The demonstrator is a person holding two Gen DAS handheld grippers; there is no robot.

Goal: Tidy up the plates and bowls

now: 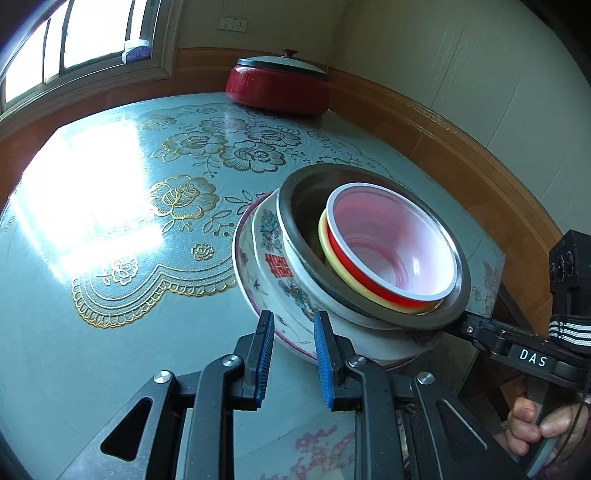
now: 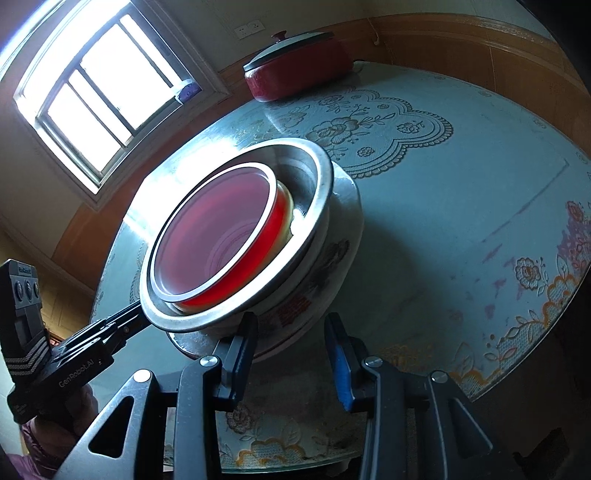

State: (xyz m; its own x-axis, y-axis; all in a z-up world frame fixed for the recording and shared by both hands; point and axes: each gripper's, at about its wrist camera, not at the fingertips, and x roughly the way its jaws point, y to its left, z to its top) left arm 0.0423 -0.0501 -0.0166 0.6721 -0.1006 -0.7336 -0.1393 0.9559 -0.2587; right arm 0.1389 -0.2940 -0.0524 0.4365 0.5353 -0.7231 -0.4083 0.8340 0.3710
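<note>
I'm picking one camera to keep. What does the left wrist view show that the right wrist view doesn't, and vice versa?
Left wrist only: the person's right hand on its handle. Right wrist only: the table and its orange-flowered edge. Both: the red bowl nested in the steel bowl on the floral bowl, the red pot, the window.

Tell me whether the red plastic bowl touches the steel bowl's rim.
Cannot tell. In both wrist views the red plastic bowl sits tilted inside the steel bowl; no plain contact or gap.
</note>
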